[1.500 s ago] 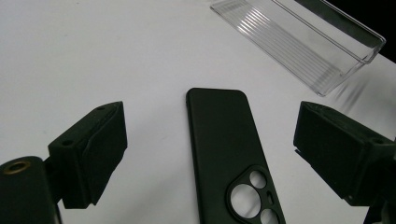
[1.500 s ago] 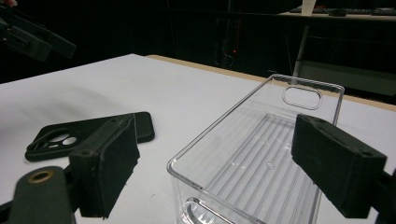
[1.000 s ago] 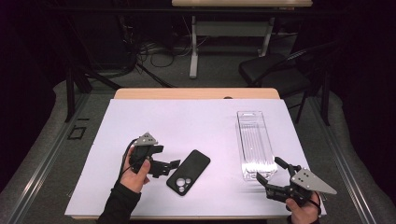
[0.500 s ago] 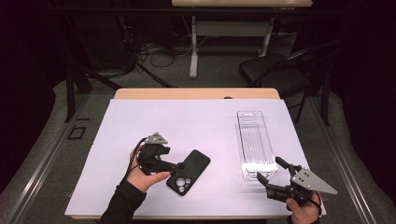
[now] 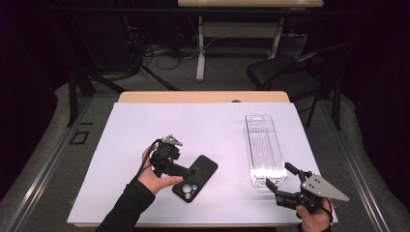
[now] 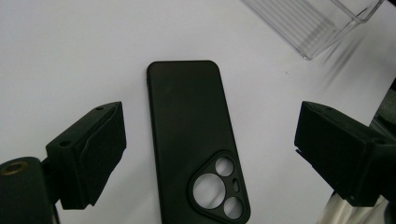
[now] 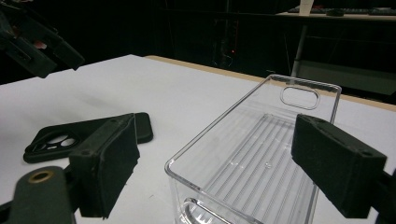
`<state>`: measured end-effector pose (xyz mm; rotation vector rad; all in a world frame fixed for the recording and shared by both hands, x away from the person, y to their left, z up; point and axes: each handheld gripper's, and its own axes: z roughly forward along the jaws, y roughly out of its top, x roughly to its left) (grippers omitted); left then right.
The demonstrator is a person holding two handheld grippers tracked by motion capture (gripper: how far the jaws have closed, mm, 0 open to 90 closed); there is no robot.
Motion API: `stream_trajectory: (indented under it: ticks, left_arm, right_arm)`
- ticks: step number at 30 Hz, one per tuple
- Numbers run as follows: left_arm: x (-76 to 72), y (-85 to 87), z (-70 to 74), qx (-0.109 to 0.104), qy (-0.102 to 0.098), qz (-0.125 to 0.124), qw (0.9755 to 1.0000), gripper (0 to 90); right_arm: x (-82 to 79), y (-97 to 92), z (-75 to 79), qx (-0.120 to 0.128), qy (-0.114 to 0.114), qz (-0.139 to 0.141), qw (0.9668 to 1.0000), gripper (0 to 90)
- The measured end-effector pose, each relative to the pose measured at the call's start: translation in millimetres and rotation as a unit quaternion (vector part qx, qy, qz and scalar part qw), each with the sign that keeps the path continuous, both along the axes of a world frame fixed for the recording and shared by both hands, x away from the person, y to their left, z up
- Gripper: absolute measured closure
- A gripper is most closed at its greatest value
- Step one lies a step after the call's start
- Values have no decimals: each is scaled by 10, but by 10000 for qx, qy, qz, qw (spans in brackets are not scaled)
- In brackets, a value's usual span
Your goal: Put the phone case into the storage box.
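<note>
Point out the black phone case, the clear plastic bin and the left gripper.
black phone case (image 6: pixel 189 126): left gripper view, middle of its back.
clear plastic bin (image 5: pixel 263 145): high view, ribbed floor.
left gripper (image 5: pixel 192 170): high view, between its fingertips.

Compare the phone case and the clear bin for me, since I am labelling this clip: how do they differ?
The phone case is matt black and opaque; the clear bin is see-through with a ribbed floor. The phone case lies flat and thin with camera cut-outs, while the bin is a longer, walled, open-topped box. The phone case lies between the open jaws of the left gripper; the bin's near end faces the open right gripper. Both rest on the white table.
</note>
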<state>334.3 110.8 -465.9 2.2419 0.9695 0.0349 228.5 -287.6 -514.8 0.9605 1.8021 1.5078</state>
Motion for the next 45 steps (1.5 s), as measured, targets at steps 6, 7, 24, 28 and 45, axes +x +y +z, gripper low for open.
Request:
stream_trajectory:
  ticks: [6,7,24,28,45]
  left_arm:
    - [75,-50,9,285,124,7,9995,94]
    - [82,-54,11,306,142,27,9994,97]
    - [214,-210,-3,722,334,177,9967,113]
    - [243,-235,-27,809,417,203,9956,113]
    - [332,-406,-189,1245,825,166,9886,114]
  right_arm:
    - [0,4,-2,-5,13,7,10000,141]
    - [0,9,-4,3,23,15,10000,140]
    - [4,17,-11,-18,25,55,10000,141]
    - [3,18,-14,3,61,50,10000,140]
    - [6,22,-16,2,66,82,9999,140]
